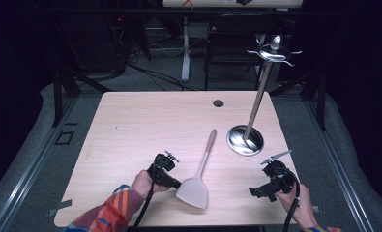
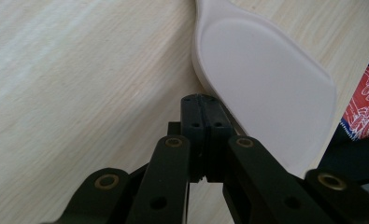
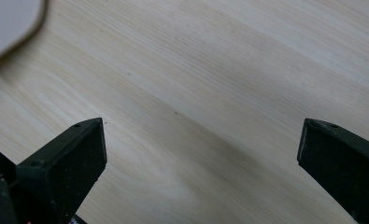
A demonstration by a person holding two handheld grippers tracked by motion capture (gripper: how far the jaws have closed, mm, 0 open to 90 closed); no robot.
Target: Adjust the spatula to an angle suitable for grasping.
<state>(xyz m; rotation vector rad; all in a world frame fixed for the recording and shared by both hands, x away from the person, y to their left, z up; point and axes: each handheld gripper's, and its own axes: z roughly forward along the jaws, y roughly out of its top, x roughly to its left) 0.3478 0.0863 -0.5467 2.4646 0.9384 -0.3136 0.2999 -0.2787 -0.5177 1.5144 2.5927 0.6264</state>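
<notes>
– From the high view, where does the spatula [image 1: 199, 175] lie?
– Blade toward the surface's near edge, handle running to the far edge; the left gripper [image 1: 175, 183] is nearer, at the blade's left rim.
– Left gripper view?
– Jaws pressed together, empty, tips at the blade's edge.
– Right gripper view?
– The right gripper [image 3: 198, 154] has its jaws wide over bare surface [image 3: 210, 70].

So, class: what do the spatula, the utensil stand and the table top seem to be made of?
Spatula: probably silicone or plastic, matte pale beige, one smooth moulded piece. Utensil stand: metal, polished, its round base mirror-bright and its hooks silvery. Table top: light wood or wood-look laminate, with fine straight grain lines; which one cannot be told.
</notes>
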